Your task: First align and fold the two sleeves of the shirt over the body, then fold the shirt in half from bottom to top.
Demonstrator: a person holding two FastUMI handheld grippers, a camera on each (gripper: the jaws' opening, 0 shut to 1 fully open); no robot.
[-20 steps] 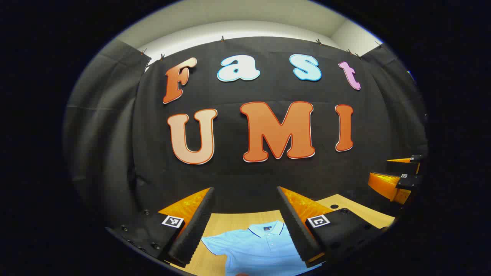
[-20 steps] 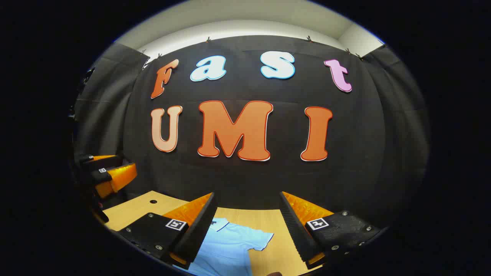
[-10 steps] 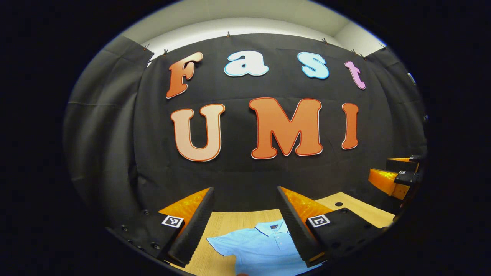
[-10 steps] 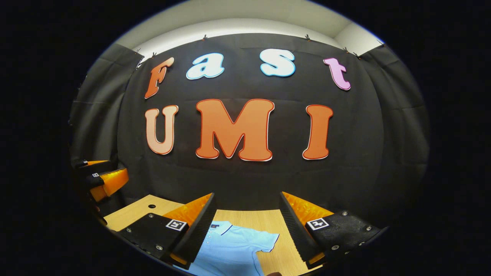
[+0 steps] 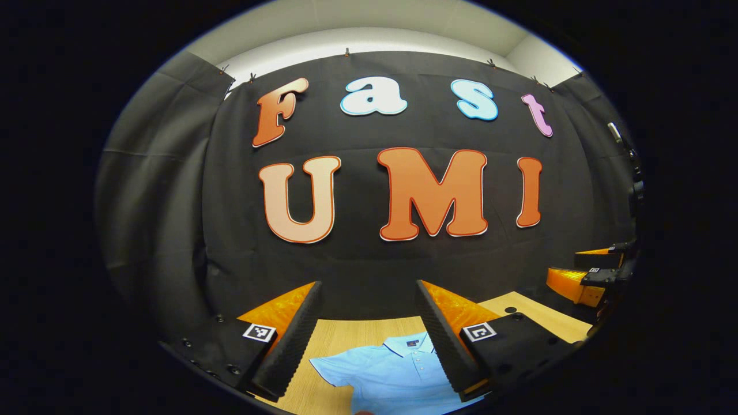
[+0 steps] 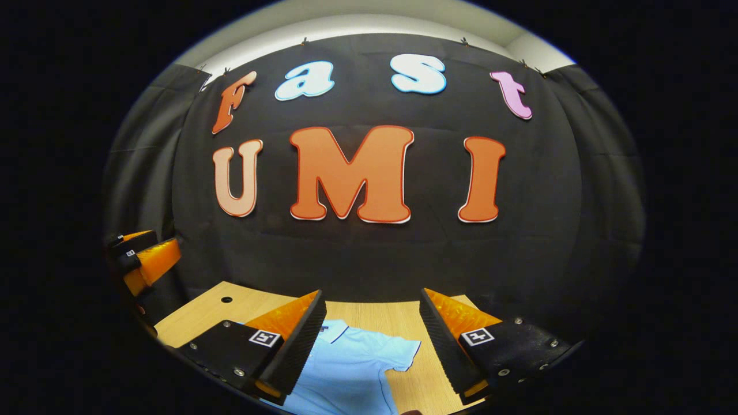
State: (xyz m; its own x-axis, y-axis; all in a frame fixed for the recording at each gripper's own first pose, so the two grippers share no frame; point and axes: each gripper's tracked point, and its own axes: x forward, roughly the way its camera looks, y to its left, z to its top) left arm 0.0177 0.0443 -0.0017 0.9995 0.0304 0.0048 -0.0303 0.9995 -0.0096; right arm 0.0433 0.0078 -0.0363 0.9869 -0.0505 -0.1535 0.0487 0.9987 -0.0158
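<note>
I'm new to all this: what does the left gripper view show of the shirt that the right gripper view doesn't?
The left gripper view gives the shirt's collar, its button placket and the sleeve lying flat on that side. The right gripper view gives the opposite sleeve, also flat, with a dark-trimmed cuff, and a small hole in the table. Both share the light blue shirt spread unfolded on the wooden table, seen between an open claw, left and right, with the other claw off to one side.
</note>
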